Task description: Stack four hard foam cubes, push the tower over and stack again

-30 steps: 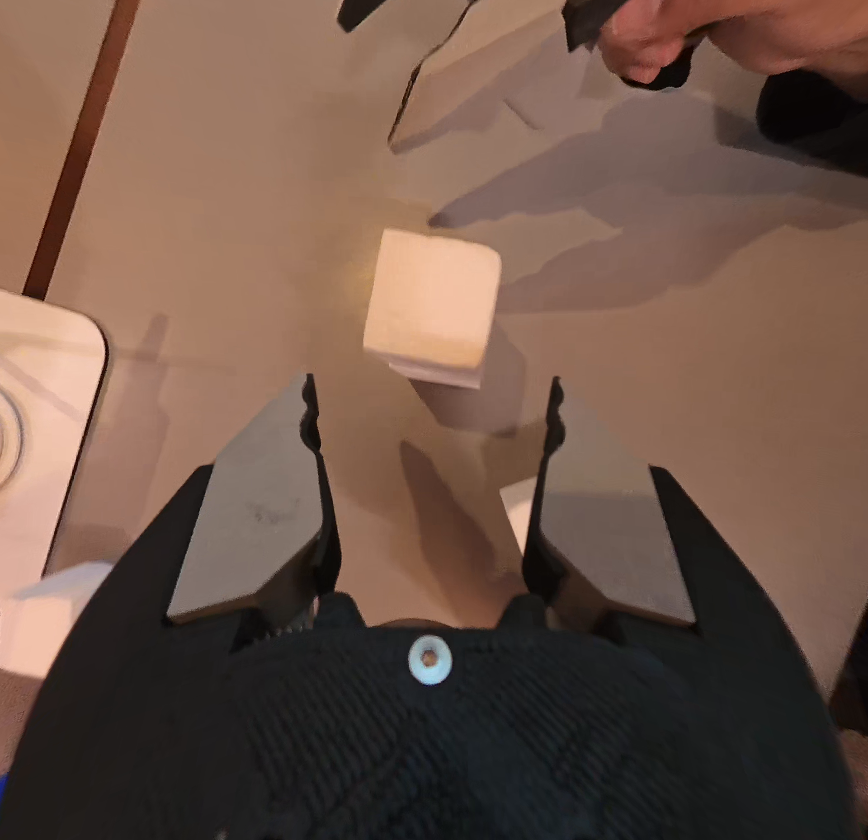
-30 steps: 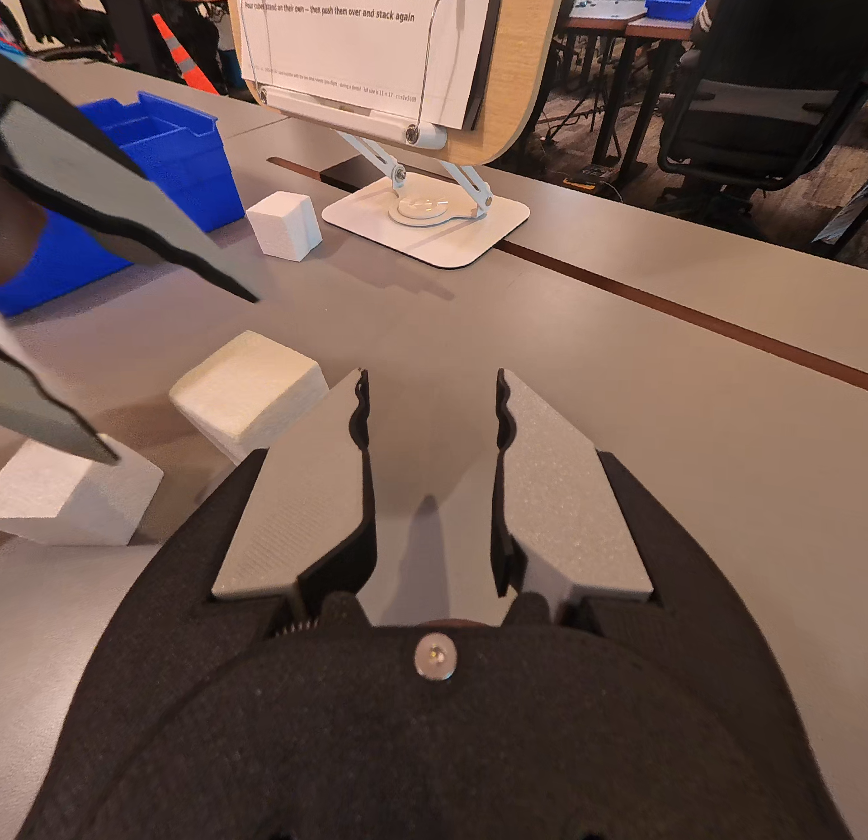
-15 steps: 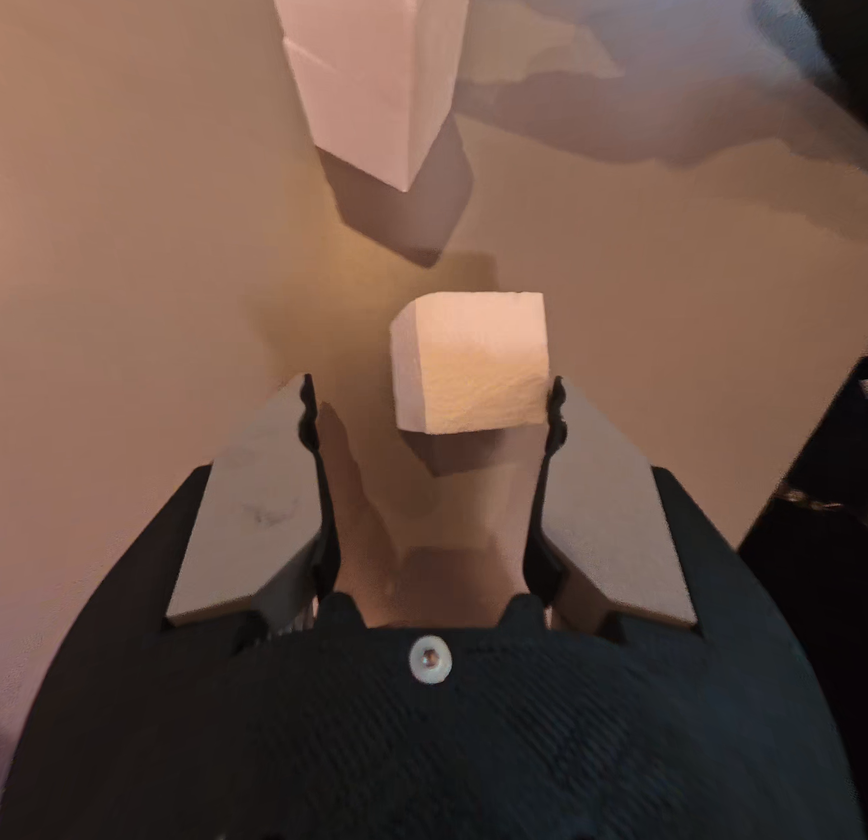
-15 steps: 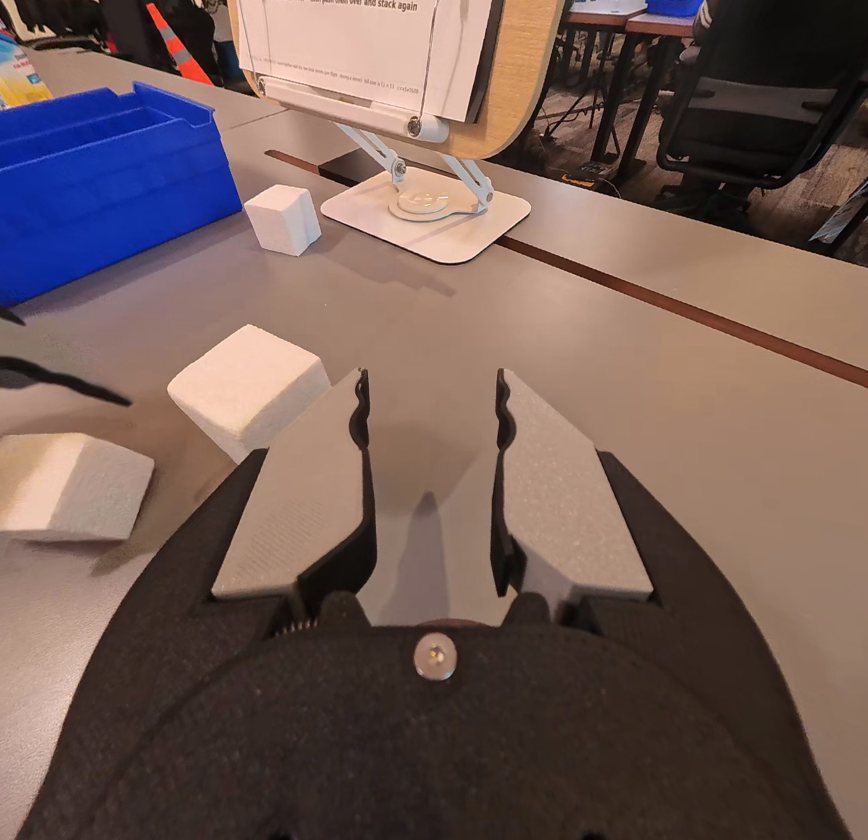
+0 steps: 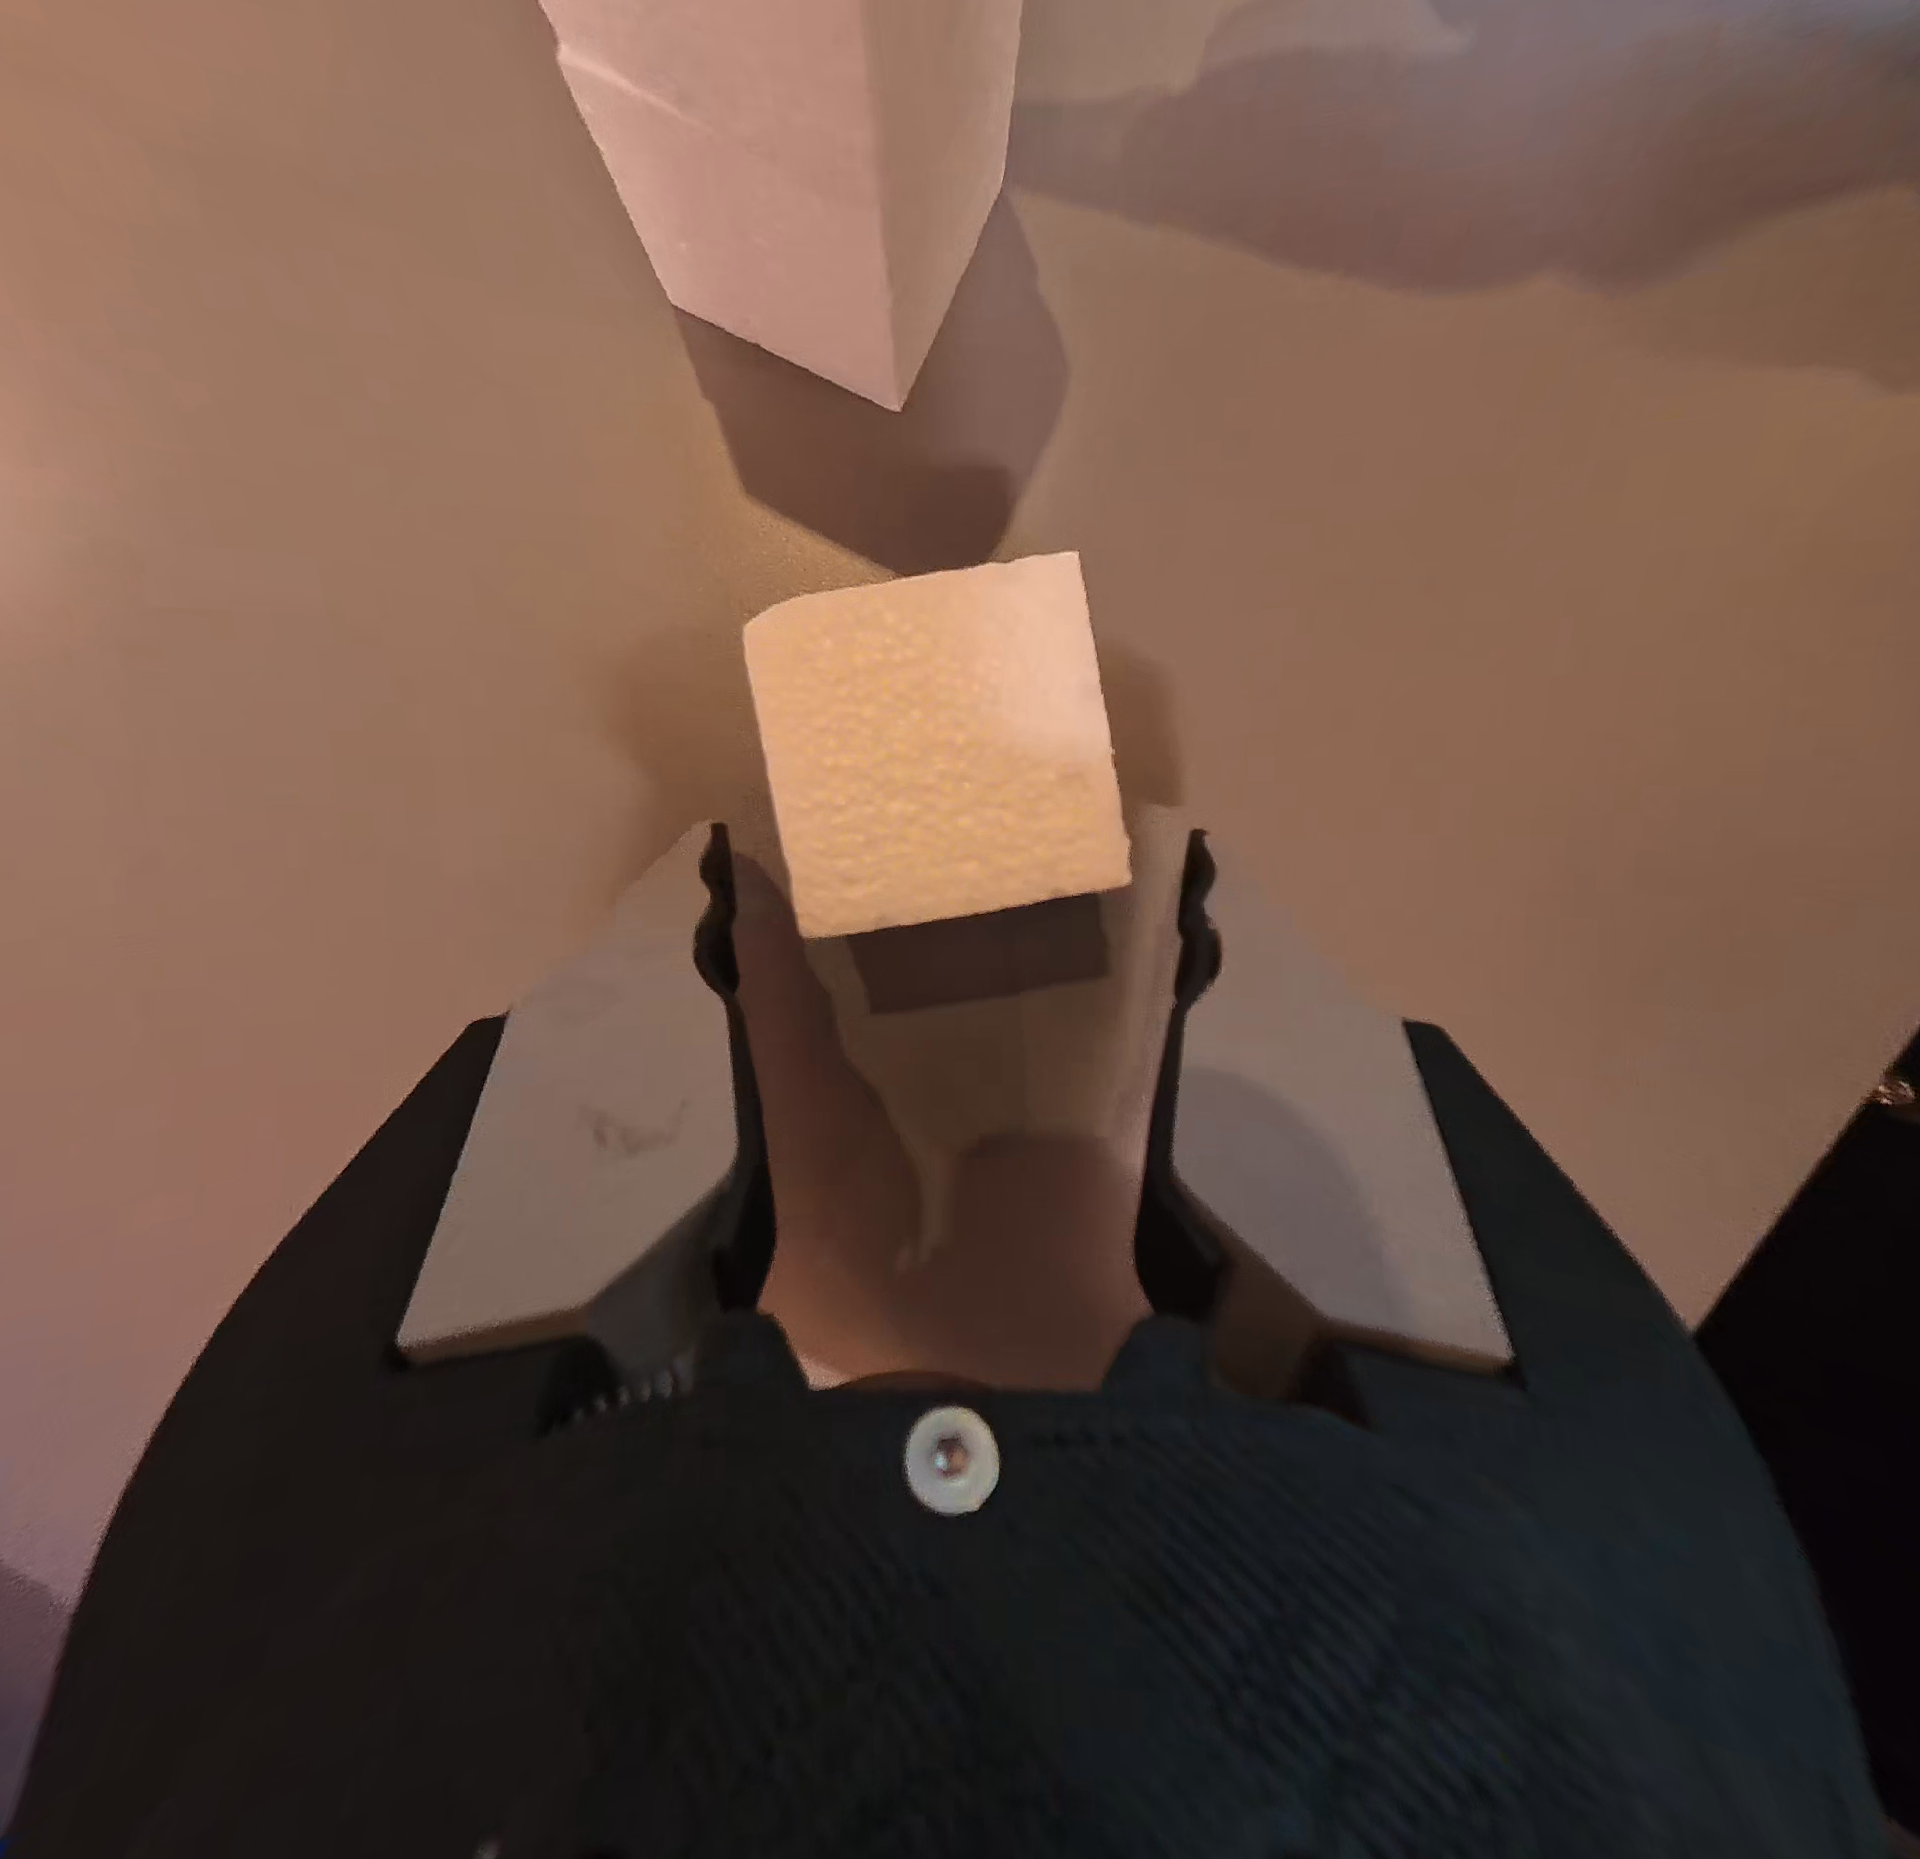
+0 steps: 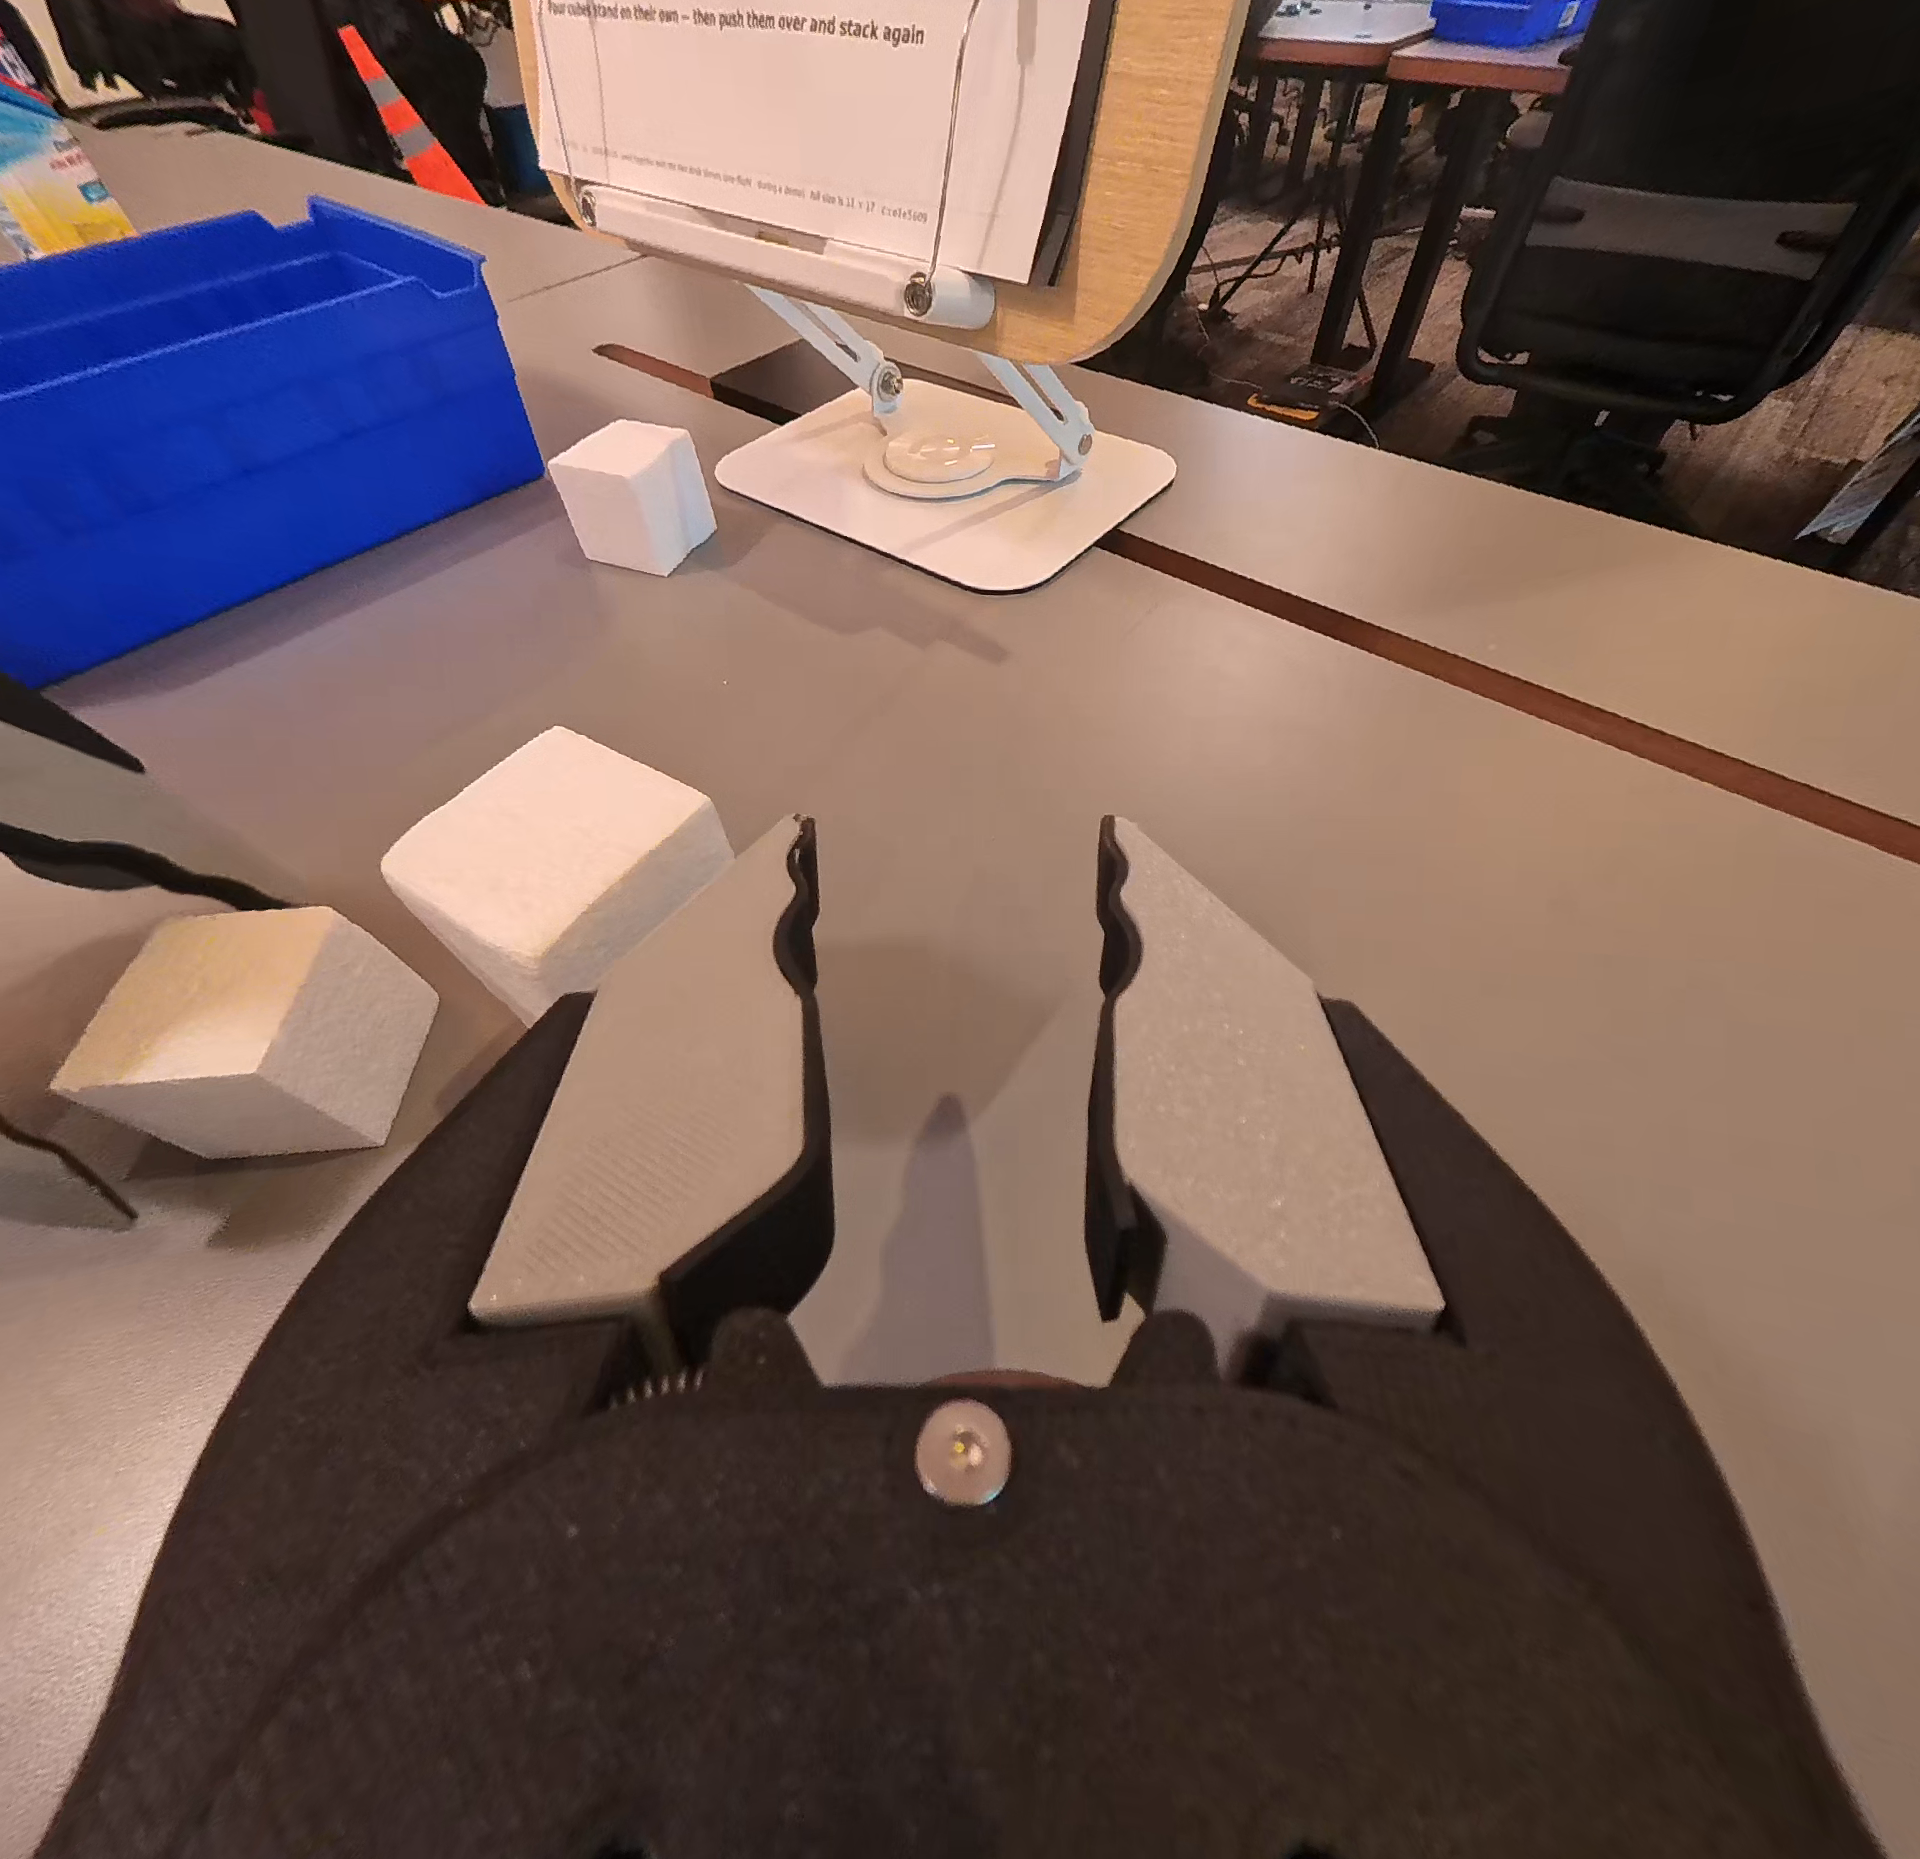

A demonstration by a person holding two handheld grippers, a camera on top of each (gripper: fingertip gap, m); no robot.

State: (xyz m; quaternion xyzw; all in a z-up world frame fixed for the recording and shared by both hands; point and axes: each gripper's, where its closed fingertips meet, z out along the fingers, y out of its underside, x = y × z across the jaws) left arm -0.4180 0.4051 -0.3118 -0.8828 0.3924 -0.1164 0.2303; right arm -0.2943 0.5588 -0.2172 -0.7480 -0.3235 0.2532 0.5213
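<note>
Cube (image 5: 935, 749) now centred before left gripper (image 5: 954, 874).

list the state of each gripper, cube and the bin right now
left gripper: open, fingers either side of the near cube, not gripping
right gripper: open, empty
near cube: loose on the table
stacked pair: one cube on another
far cube: alone, beside the stand
blue bin: upright; contents not visible
</note>
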